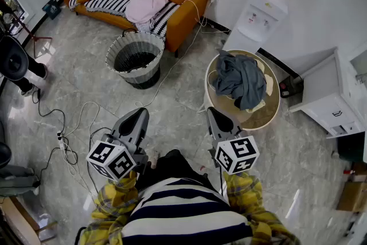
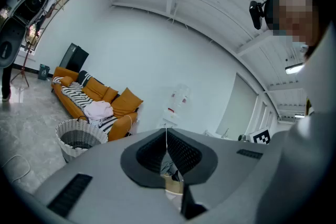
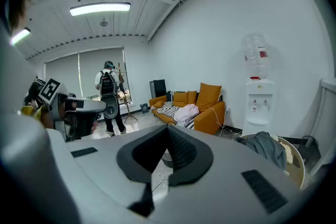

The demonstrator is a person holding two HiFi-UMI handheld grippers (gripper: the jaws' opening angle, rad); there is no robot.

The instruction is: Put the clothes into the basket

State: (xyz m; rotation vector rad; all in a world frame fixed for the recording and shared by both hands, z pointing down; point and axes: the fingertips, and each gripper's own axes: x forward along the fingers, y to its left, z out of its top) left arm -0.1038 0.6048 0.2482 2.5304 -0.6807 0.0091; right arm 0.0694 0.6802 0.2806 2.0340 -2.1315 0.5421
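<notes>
**Op:** While nothing is within reach, I hold the left gripper [image 1: 138,116] and right gripper [image 1: 214,115] close to my chest, both claws closed and empty.

**Obs:** Targets?

**Op:** The grey garment [image 1: 241,78] is heaped on the round table [image 1: 275,103], nearest my right. The pink garment [image 1: 146,3] lies on the sofa [image 1: 189,14], behind the basket [image 1: 150,66]. The basket looks empty, so I judge the task unstarted.

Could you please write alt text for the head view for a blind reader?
Both shut, the left hand-held gripper and right hand-held gripper point forward over the floor. Ahead, a basket stands before a sofa bearing pink clothes; grey clothes lie on a round table at right.
</notes>
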